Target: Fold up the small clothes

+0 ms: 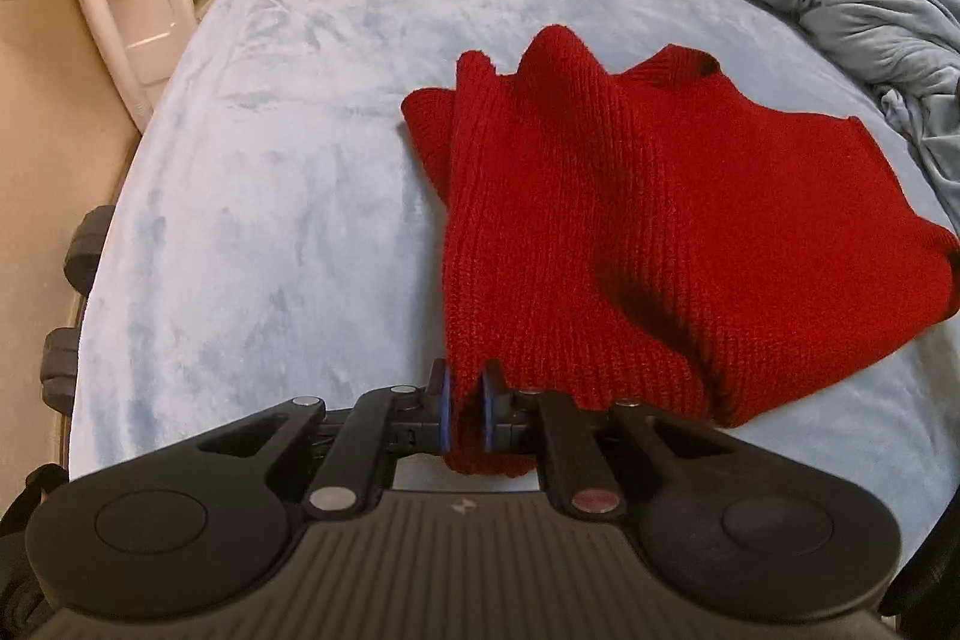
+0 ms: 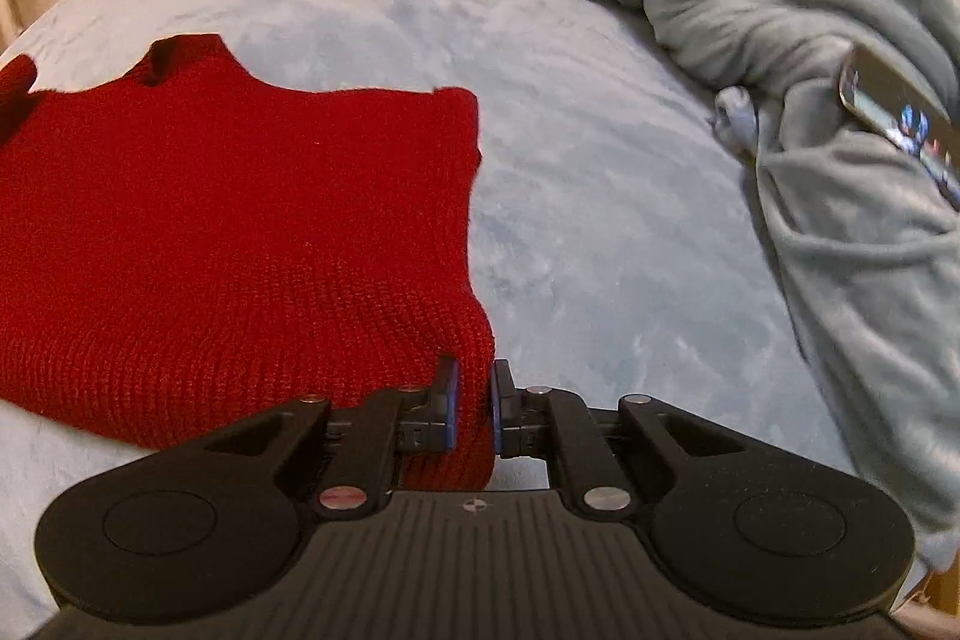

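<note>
sweater (image 1: 630, 220) on bed (image 1: 270, 190) | blanket (image 2: 810, 70) heaped right | phone (image 2: 900, 124) on blanket

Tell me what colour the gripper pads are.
Blue. The pads show best in the right wrist view, pinching the red knit.

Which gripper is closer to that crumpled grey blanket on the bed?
Right. The right gripper grips the red sweater's corner on the grey blanket's side; the left gripper grips the far corner.
</note>
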`<state>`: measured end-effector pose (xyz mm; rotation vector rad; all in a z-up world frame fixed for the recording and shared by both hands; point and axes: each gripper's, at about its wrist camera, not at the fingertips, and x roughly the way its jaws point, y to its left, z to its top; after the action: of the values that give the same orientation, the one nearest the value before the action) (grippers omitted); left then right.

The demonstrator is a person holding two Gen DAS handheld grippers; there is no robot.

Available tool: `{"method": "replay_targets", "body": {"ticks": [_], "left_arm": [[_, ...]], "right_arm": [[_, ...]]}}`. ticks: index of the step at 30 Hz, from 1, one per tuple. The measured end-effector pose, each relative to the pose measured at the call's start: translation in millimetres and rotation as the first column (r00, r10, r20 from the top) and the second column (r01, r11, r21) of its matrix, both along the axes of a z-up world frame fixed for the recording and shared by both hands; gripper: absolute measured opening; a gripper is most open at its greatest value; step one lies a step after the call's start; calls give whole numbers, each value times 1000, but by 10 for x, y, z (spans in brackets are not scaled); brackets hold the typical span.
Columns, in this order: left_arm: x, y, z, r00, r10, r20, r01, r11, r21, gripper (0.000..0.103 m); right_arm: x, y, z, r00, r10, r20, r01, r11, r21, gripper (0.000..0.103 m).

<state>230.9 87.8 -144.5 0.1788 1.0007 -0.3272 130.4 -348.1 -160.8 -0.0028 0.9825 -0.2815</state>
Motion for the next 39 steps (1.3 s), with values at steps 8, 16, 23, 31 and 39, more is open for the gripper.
{"method": "replay_targets", "body": {"ticks": [8,16,23,31,39], "left_arm": [[-80,-9,136,999,-13,39,13,1000,0,11],[-142,-1,197,995,102,-3,-102,994,34,11],[-539,-101,733,989,103,106,-101,994,-28,74],[-614,-161,598,989,112,94,-109,993,-34,74],[-326,-96,-117,996,84,-23,-83,995,51,74]], "right_arm": [[-8,-64,272,995,-74,61,68,992,104,10],[-11,-63,1342,965,-166,205,137,980,147,83],[-386,140,3383,799,-15,601,26,1000,-10,97],[-605,167,2751,859,141,492,-91,988,-124,101],[-353,557,505,981,159,108,-158,987,-16,63]]}}
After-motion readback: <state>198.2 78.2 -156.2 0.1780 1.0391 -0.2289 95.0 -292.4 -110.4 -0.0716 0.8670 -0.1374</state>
